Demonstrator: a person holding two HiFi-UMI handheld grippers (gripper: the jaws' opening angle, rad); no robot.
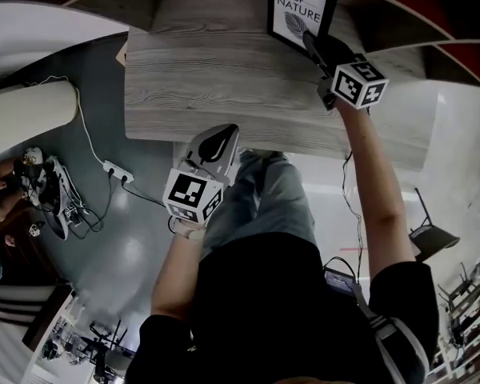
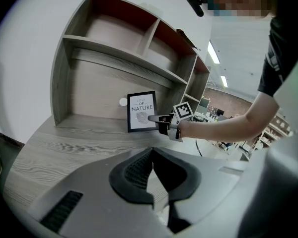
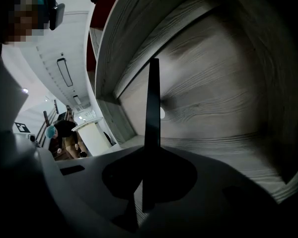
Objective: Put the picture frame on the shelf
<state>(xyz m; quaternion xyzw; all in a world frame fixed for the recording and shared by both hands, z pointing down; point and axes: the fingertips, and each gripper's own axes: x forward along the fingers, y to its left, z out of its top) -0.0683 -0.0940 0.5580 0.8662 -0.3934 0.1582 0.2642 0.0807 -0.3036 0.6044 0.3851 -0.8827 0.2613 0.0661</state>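
1. Your dark shirt [image 1: 264, 294] fills the near part of the head view. Past it, the left gripper [image 1: 218, 141] hangs at the wood top's [image 1: 224, 86] near edge, well short of the picture frame [image 1: 301, 6]. Its tips look together w/ nothing in them. The right gripper [image 1: 314, 45] is at the frame's right edge, arm stretched out.
2. Left gripper view: the pads [image 2: 134, 170] are closed to a sliver and empty. The frame [image 2: 141, 111] stands upright close to the rear panel of the shelf [image 2: 116, 56], below the upper compartments. The right gripper [image 2: 154, 117] pinches the frame's right edge, low down. The frame's bottom edge looks down on the wood, but you can't tell if it bears weight yet. A white round cap [image 2: 122, 101] sits on the panel just left of the frame.
3. Right gripper view: the jaws are clamped on the frame [image 3: 151, 123], seen edge-on as a thin dark strip w/ the panel behind.
4. Step, as I judge it: the placing is nearly done. Next you'd confirm the frame is seated and stable, then let go and back out to its right w/o dragging it.
5. Around: the shelf board above the frame overhangs, so keep low on the way out. A power strip [image 1: 116, 170] lies on the floor far below-left of the frame, no issue. A person [image 3: 64, 133] stands in the bg, well away.
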